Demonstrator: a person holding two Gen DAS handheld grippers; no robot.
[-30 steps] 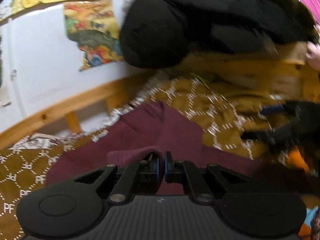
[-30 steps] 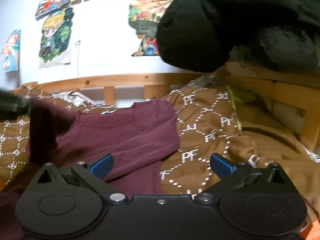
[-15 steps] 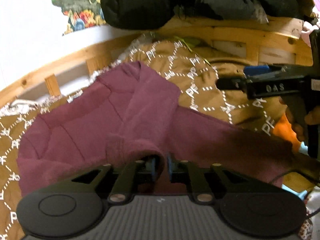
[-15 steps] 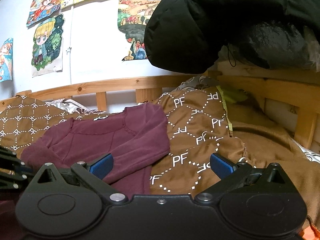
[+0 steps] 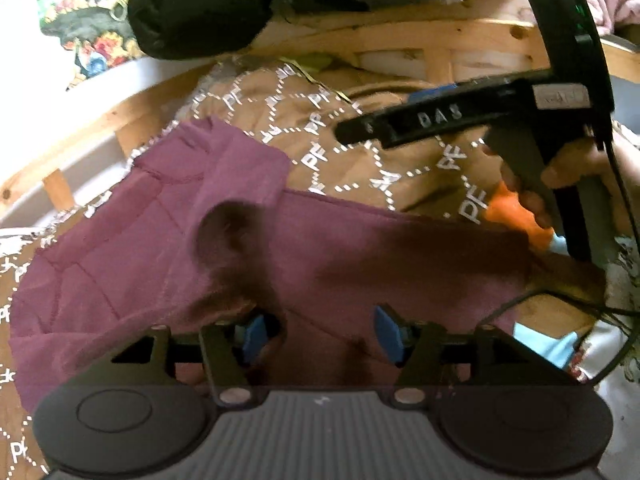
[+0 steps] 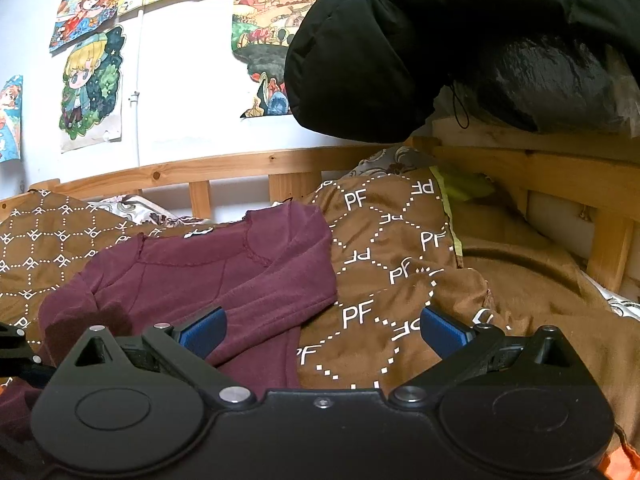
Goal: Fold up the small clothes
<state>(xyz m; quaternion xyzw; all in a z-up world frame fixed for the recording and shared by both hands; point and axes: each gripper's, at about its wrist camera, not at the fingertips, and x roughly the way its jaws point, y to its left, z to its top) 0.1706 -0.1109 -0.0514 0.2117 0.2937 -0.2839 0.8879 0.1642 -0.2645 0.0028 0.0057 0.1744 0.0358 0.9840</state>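
A small maroon long-sleeved top [image 5: 152,248] lies on a brown patterned blanket [image 5: 320,148], one sleeve folded across its body. My left gripper [image 5: 320,334] is open just above the cloth; the sleeve end lies against its left pad [image 5: 252,334]. In the right wrist view the top [image 6: 224,276] lies ahead and to the left. My right gripper [image 6: 322,332] is open and empty, over the top's edge and the blanket [image 6: 400,264]. The right gripper also shows side-on in the left wrist view [image 5: 440,116], held by a hand.
A wooden bed rail [image 6: 224,168] runs behind the blanket, under a white wall with drawings [image 6: 92,88]. A black padded jacket [image 6: 420,52] hangs over the rail at the upper right. A cable [image 5: 560,304] trails at the right.
My left gripper has opened and let go of the maroon sleeve, which now lies folded on the top. My right gripper stays open and has barely moved.
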